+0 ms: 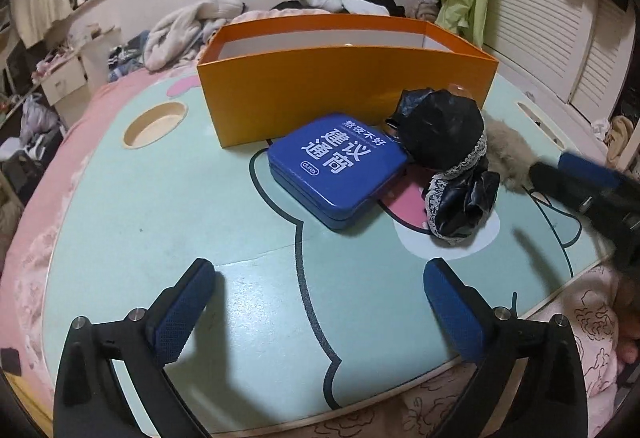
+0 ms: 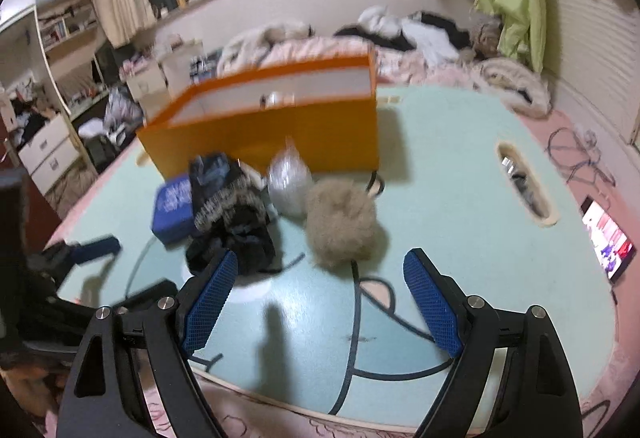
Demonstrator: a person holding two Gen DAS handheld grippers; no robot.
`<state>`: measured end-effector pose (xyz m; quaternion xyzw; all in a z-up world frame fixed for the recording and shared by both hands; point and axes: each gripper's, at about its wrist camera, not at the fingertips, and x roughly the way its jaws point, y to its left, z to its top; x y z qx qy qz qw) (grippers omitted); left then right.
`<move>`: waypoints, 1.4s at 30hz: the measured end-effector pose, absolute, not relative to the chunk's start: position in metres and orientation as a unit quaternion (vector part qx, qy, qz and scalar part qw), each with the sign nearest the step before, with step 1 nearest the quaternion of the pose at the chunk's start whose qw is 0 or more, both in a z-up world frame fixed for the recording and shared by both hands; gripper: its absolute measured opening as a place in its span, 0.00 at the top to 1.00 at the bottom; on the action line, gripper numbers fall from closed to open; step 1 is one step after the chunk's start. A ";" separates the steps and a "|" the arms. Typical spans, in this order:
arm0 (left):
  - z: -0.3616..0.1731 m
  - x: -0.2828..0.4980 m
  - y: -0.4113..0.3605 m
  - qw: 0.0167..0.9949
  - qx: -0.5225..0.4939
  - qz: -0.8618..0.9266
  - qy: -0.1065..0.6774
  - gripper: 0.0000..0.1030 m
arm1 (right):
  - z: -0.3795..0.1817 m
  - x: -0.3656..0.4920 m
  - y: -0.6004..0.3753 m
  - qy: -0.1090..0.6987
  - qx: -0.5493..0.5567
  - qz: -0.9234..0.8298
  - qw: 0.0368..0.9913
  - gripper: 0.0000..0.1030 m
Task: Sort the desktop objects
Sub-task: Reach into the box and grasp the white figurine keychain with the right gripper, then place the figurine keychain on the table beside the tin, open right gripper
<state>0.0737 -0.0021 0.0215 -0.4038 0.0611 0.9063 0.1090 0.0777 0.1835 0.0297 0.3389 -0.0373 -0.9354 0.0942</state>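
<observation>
Both grippers [image 1: 320, 312] [image 2: 320, 302] are hovering wide open; the right should be centring on the pompom [image 2: 342, 220] near the box [image 2: 280, 134].

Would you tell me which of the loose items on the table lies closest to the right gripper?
The black lace-trimmed bundle: it lies right at the right gripper's left fingertip, nearer than the tan fluffy ball, clear bag and blue tin.

Left wrist view looking forward and down over table [image 1: 160, 222], low and near, facing orange box [image 1: 340, 94] head-on. Right wrist view looking from further right, blurring, facing same box [image 2: 280, 138] obliquely. Both sharing box, blue tin [image 1: 336, 168] [image 2: 172, 212], black bundle [image 1: 444, 142] [image 2: 232, 222], fur ball [image 1: 508, 154] [image 2: 342, 224].
</observation>
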 end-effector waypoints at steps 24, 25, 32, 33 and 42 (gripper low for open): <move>0.012 0.072 0.000 0.110 -0.401 0.907 0.060 0.00 | 0.038 -0.184 0.109 -0.046 0.579 -0.807 0.104 0.43; 0.012 0.072 0.000 0.110 -0.401 0.907 0.059 0.00 | 0.038 -0.183 0.106 -0.029 0.567 -0.817 0.102 0.53; 0.011 0.072 0.001 0.109 -0.402 0.907 0.060 0.00 | 0.061 -0.148 0.120 -0.034 0.512 -0.845 0.151 0.54; 0.011 0.073 0.001 0.109 -0.402 0.907 0.060 0.00 | 0.070 -0.137 0.124 -0.044 0.498 -0.850 0.167 0.54; 0.012 0.071 0.005 0.108 -0.402 0.907 0.061 0.00 | 0.098 -0.028 0.134 -0.072 0.444 -0.844 0.291 0.53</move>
